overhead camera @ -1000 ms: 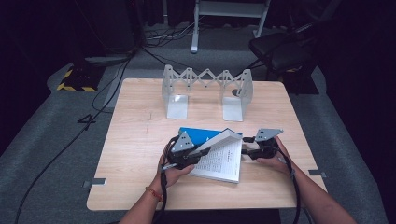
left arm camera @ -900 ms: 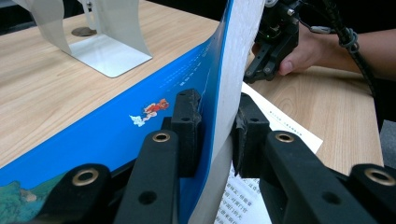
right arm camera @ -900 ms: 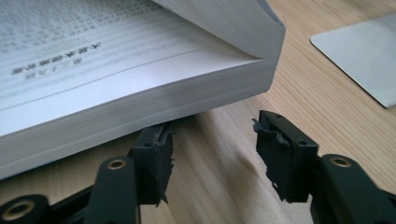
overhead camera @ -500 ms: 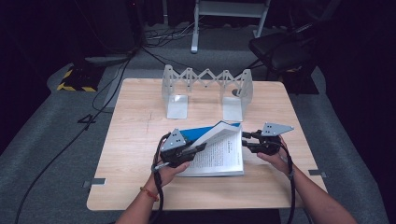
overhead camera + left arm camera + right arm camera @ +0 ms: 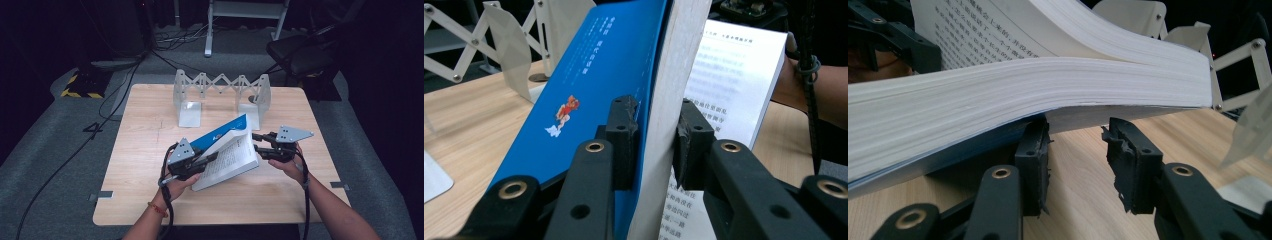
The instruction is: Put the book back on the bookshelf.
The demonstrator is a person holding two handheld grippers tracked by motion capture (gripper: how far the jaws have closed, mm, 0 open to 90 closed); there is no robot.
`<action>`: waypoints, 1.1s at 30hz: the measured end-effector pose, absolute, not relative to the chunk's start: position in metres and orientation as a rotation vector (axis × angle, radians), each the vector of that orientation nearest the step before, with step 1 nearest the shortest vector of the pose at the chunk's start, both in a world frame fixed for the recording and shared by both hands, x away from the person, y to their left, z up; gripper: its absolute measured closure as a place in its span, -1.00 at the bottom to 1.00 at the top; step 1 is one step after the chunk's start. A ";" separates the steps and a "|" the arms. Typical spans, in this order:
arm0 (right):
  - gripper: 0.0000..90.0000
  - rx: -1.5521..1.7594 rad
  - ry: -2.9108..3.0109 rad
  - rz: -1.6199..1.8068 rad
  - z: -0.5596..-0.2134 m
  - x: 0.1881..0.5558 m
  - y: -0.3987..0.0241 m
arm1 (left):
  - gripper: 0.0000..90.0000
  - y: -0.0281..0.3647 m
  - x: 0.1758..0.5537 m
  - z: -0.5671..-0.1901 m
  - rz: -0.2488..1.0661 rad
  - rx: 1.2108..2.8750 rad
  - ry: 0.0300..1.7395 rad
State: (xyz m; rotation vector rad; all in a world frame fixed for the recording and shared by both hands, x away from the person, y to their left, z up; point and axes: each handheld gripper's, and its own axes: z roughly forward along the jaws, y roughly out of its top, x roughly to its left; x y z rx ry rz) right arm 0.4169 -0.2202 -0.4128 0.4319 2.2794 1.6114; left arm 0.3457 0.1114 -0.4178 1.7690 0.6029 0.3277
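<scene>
A dim lab or recording studio: beyond the right gripper stand a light wooden table, grey carpet strewn with cables, hazard-taped base, and a chair.

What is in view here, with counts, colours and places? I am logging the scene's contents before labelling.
book: one, blue cover, white printed pages, tilted up off the table at its middle, partly open.
expanding rack: one, pale grey, scissor-link with end plates, at the table's far side.
table: one, light wood, rounded corners.
chair: one, black, on the floor beyond the table's far right corner.
cables: several, black, across the grey floor at left.
left gripper: one, black; its jaws pinch the cover and a block of pages.
right gripper: one, black; its jaws have just been opening, nothing between them, under the book's page edge.
forearms: two, from the bottom edge.
</scene>
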 end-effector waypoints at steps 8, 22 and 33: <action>0.27 0.406 2.254 1.589 -0.402 0.413 -0.199 | 0.57 0.127 0.335 -0.419 0.353 1.754 0.668; 0.26 0.399 2.251 1.636 -0.400 0.414 -0.174 | 0.47 0.128 0.324 -0.432 0.413 1.863 0.689; 0.32 0.414 2.246 1.627 -0.398 0.418 -0.196 | 0.54 0.108 0.350 -0.439 0.252 1.797 0.637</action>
